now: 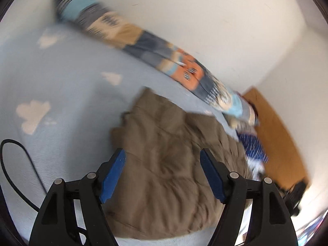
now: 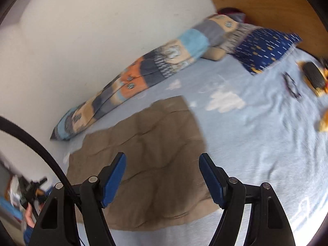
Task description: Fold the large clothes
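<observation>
A brown garment (image 1: 168, 160) lies folded flat on the light blue bedsheet (image 1: 71, 94). My left gripper (image 1: 163, 156) hangs above it with its blue pads wide apart and nothing between them. In the right wrist view the same brown garment (image 2: 143, 153) shows as a creased rectangle. My right gripper (image 2: 163, 161) is also open above its near part, holding nothing. Both pictures are blurred.
A long patchwork pillow (image 2: 143, 71) lies along the white wall (image 2: 92, 30). A dark blue patterned pillow (image 2: 264, 49) rests by the wooden headboard (image 2: 266, 0). Glasses (image 2: 291, 85) and a dark case (image 2: 313, 74) lie on the sheet at right. A black cable (image 1: 20, 160) runs at left.
</observation>
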A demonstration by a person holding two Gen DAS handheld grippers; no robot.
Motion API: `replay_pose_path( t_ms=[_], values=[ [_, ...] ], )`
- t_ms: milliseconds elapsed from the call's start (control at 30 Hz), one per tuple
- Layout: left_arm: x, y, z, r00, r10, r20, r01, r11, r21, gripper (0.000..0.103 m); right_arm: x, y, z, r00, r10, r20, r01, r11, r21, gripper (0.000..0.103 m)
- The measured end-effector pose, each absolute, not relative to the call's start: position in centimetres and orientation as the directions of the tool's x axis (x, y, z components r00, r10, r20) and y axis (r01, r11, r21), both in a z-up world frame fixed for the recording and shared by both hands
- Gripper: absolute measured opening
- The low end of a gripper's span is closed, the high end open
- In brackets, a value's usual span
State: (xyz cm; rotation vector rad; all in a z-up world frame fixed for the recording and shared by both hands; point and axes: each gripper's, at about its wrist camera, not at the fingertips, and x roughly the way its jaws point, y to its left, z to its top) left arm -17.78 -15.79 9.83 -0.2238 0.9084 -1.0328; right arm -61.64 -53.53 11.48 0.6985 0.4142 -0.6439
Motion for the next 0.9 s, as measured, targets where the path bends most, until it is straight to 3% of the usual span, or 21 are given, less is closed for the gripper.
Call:
replay_pose_path(
  t_ms=[200, 400, 600, 900],
  values=[
    [-26.7, -21.3, 8.6, 0.271, -0.721, -0.638, 0.772, 0.558, -0.302, 0.076, -54.5, -46.7, 10.8, 0.717, -0.376, -0.586, 0.62, 0.729, 0.29, 0.079],
    [-28.9, -24.8, 5.5, 0.346, -0.605, -0.717, 0.786, 0.604, -0.131, 0.08, -50.0, -44.7, 7.9, 0.665, -0.355, -0.657, 0.598, 0.78, 0.183, 0.079],
    [-28.4, -26.3, 3.3, 0.376, -0.539, -0.754, 0.769, 0.635, -0.071, 0.095, -47.5, -45.3, 4.1, 0.566, -0.343, -0.75, 0.627, 0.769, 0.121, 0.081],
    [-27.8, -27.8, 1.6, 0.413, -0.494, -0.766, 0.761, 0.649, -0.008, 0.101, -45.1, -45.8, 0.8, 0.462, -0.369, -0.807, 0.645, 0.764, 0.02, 0.093]
  ],
)
